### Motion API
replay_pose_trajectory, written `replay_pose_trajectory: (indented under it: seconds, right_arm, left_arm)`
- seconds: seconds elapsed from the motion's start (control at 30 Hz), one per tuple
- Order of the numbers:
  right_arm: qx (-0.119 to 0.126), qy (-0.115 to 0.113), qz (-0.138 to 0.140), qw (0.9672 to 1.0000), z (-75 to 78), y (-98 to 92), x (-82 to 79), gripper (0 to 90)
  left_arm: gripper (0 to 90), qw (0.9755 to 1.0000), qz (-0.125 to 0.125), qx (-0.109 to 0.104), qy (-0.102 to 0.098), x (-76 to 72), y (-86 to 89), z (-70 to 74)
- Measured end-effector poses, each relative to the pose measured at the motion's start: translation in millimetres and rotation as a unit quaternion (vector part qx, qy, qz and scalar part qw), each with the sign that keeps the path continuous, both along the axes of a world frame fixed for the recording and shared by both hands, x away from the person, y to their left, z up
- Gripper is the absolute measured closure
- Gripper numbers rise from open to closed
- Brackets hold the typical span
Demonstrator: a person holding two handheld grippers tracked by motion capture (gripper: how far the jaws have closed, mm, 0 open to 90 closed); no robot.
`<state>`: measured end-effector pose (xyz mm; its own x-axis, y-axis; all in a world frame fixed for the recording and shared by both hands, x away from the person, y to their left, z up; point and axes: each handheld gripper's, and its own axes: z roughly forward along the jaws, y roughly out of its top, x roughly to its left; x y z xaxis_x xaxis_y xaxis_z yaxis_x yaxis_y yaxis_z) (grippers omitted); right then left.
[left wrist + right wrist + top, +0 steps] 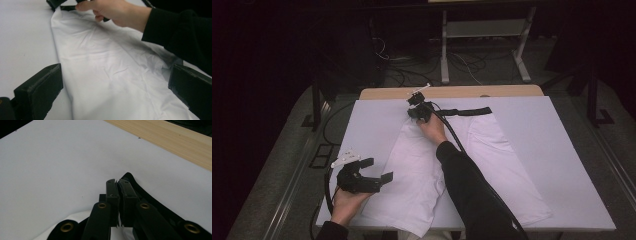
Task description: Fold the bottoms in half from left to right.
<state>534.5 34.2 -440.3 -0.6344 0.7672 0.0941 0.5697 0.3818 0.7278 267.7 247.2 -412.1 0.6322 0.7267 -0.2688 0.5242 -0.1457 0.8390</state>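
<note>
One white garment (447,165) flat on white sheet (562,150), hem nearest you, black waistband (467,111) far. Your left gripper (379,171) hovers by garment's near left edge, jaws spread wide, nothing between them. Beyond, your right gripper (117,182) sits at waistband's left corner, jaws clenched, black band edge seemingly pinched. Judgement: early stage, one corner grasped, near side not yet taken, fold or lift still to do. Count: one garment, two grippers, one table (452,92).

bare white table cover (562,165) lies open right of the white garment (422,170); the right arm (472,195) crosses the middle.
</note>
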Motion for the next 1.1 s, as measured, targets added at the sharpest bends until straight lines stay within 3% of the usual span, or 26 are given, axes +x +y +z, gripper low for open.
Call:
replay_pose_trajectory:
  seconds: [0.27, 0.53, 1.1]
  right_arm:
    - [0.006, -0.005, -0.001, 1.0, 2.2, -4.3, -4.3, 85.9]
    - [0.014, -0.012, -0.005, 0.9998, 3.7, -10.6, -9.7, 85.8]
    - [0.016, -0.022, -0.007, 0.9996, 5.8, -18.0, -16.7, 85.8]
  left_arm:
    - [0.0, 0.9998, 0.003, 0.011, 0.014, -4.7, 9.7, -0.4]
    - [0.0, 0.999, 0.002, 0.02, 0.039, -10.8, 21.3, -4.6]
    - [0.0, 0.9945, -0.016, 0.041, 0.095, -26.8, 32.5, -12.3]
